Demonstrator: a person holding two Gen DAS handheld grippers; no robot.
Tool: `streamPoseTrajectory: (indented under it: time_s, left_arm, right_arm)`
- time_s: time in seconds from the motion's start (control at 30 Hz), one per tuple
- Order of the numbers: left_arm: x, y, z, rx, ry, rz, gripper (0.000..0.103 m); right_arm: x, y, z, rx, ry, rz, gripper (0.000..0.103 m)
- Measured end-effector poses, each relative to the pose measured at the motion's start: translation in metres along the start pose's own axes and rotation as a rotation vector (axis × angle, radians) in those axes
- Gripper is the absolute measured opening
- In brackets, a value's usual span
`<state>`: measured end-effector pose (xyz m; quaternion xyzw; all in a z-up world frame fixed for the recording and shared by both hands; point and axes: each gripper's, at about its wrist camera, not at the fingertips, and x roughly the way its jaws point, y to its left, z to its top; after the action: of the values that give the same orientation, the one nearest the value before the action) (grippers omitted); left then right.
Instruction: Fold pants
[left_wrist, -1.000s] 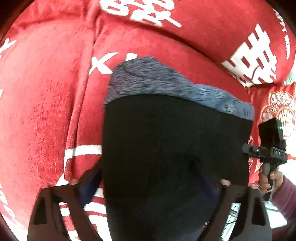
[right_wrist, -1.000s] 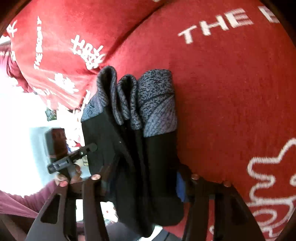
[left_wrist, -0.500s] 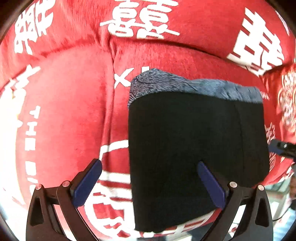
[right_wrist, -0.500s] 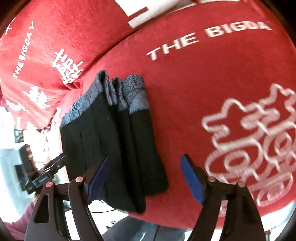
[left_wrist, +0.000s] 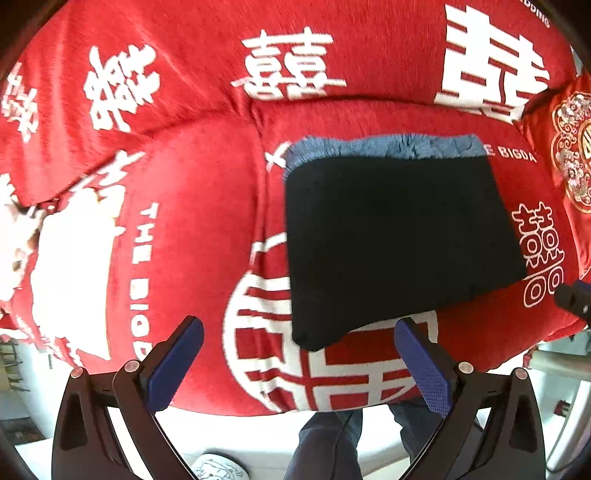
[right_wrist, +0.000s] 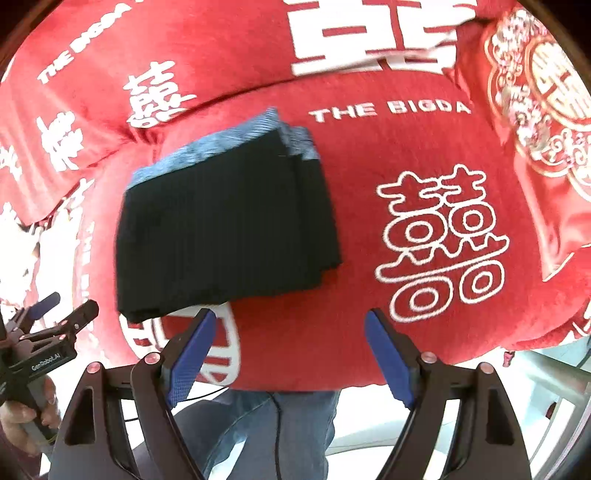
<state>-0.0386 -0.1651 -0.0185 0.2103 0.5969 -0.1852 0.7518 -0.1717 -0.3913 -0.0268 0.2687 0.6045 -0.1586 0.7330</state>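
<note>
The folded black pants with a grey-blue waistband lie flat on the red sofa seat. In the right wrist view the pants show several stacked layers along their right edge. My left gripper hovers open above the pants' near corner and touches nothing. My right gripper hangs above the seat to the right of the pants, its jaws opening with nothing between them. The left gripper also shows at the left edge of the right wrist view, held by a hand.
The sofa cover is red with white characters and lettering. A red and gold embroidered cushion sits at the right end. The person's legs in jeans stand before the sofa's front edge, on a pale floor.
Both grippers let go of the pants, opened wide and rose up and back from the seat. The pants stay folded on the cushion and look smaller in both views.
</note>
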Motion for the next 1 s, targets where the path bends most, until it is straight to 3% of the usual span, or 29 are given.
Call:
streamPoseTrajectory:
  time_s: [0.23, 0.6, 1.0]
  left_arm:
    - [-0.044, 0.005, -0.013, -0.003, -0.033, -0.018, 0.103]
    - [-0.083, 0.014, -0.022, -0.032, -0.061, -0.037, 0.103]
    - [-0.106, 0.004, -0.01, -0.086, -0.075, -0.003, 0.103]
  right_arm:
    - [-0.042, 0.037, -0.017, -0.017, -0.053, -0.028, 0.085]
    - [-0.078, 0.078, -0.023, -0.058, -0.058, -0.066, 0.085]
    - [-0.1, 0.086, -0.013, -0.143, -0.026, -0.054, 0.085]
